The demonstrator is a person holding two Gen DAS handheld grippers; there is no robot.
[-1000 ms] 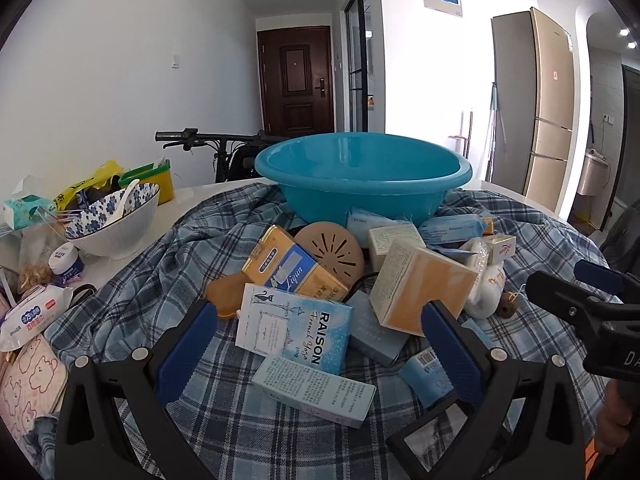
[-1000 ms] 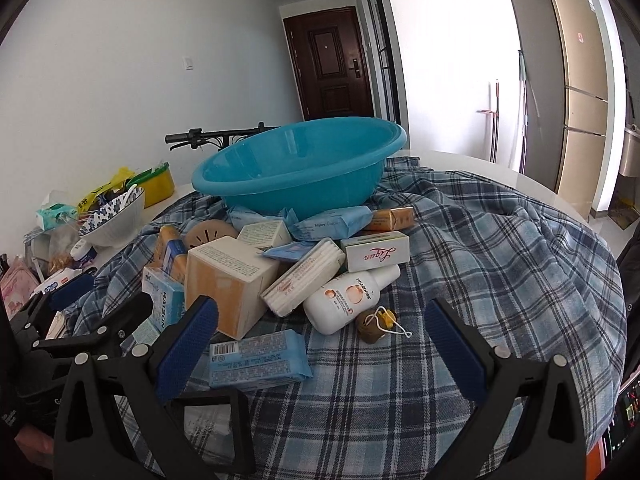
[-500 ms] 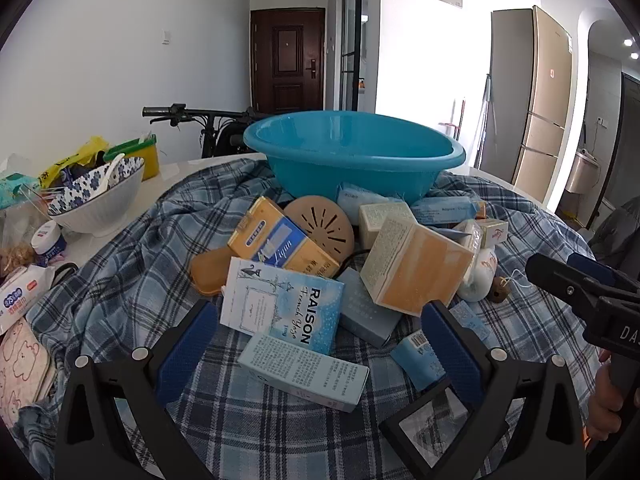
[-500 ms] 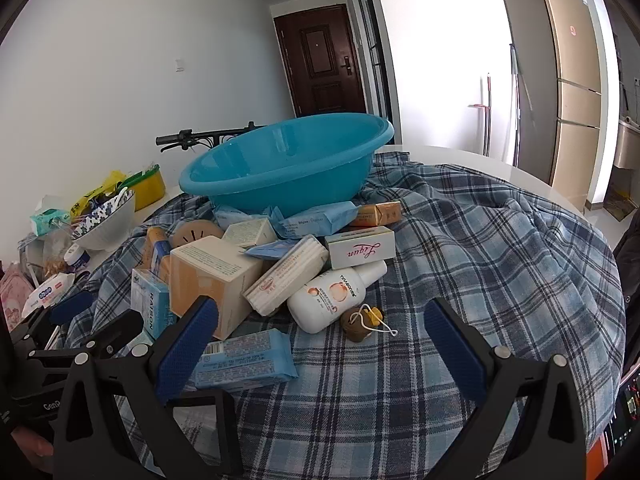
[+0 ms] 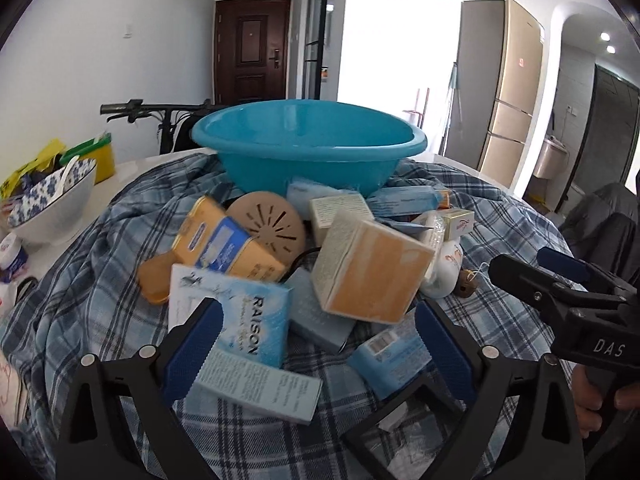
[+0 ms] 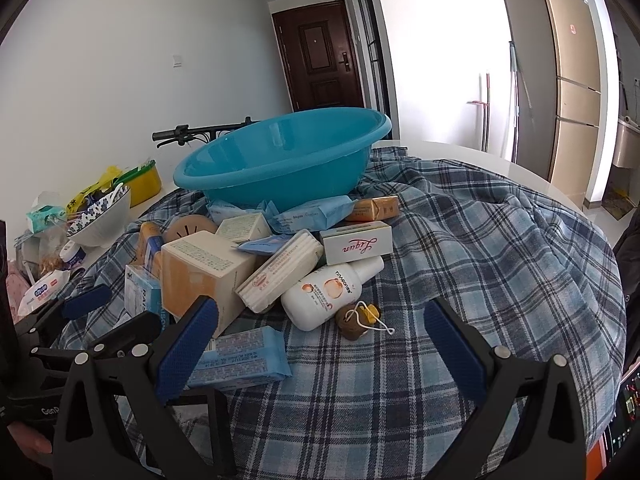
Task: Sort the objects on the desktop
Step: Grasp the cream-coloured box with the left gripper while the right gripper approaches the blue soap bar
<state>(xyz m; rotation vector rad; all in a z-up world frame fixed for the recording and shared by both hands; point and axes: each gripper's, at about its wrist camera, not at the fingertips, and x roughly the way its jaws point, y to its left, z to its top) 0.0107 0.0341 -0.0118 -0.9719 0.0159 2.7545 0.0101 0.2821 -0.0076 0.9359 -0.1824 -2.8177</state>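
hovering over the pile, left gripper (image 5: 316,344) has its jaws apart with nothing pressed between the blue pads (image 5: 191,354); they have just been closing a little, and a long pale blue box (image 5: 256,386) lies on the cloth between them, untouched as far as i can see. right gripper (image 6: 320,354) also stands wide apart, holding nothing, over bare blue plaid tablecloth (image 6: 500,256).

the things to sort sit heaped on the cloth in front of a teal plastic basin (image 5: 308,148) (upright, looks empty from here). in the heap: a light blue raison box (image 5: 236,314) just beside the left pad, a yellow-and-blue box (image 5: 226,246) leaning behind it, a round tan vented disc (image 5: 270,226), a big orange-and-cream carton (image 5: 370,270) tilted on top of the others. right view shows a white lotion bottle (image 6: 328,296) lying on its side, a small brown round item with a string (image 6: 356,320) touching it, a white liqun box (image 6: 356,242), a blue wipes packet (image 6: 240,356) near the right gripper's left pad.

off the cloth at the left, a blue-patterned white bowl (image 5: 52,204) on the white table, yellow container (image 5: 96,158) behind it. a hand (image 5: 600,400) grips the right gripper's handle.
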